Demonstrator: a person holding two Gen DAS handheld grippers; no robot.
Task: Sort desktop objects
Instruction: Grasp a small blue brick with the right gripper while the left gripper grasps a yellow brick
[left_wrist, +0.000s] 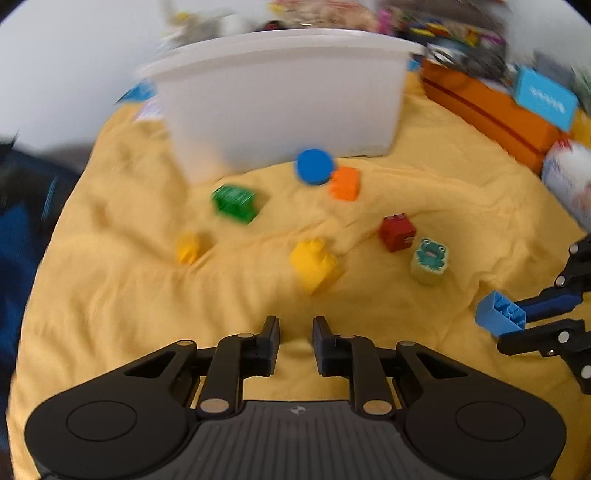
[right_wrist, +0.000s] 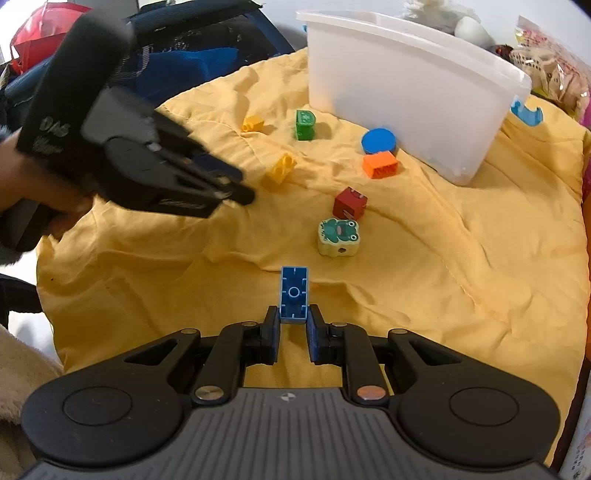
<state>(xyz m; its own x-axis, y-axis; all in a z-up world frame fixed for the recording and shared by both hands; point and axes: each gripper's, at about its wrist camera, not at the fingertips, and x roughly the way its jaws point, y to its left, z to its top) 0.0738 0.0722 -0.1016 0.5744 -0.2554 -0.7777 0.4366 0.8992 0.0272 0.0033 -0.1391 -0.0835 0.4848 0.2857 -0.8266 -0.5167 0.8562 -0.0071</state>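
Note:
My right gripper is shut on a light blue brick, lifted a little above the yellow cloth; from the left wrist view the brick shows at the right edge. My left gripper hovers over the cloth, its jaws a narrow gap apart with nothing between them. Ahead lie a yellow brick, a small yellow brick, a green brick, a red cube, a frog block, an orange brick and a blue disc. A white bin stands behind them.
An orange box and a blue box lie right of the bin. A dark blue bag sits beyond the cloth's left edge. Snack bags crowd the back right. A person's hand holds the left gripper.

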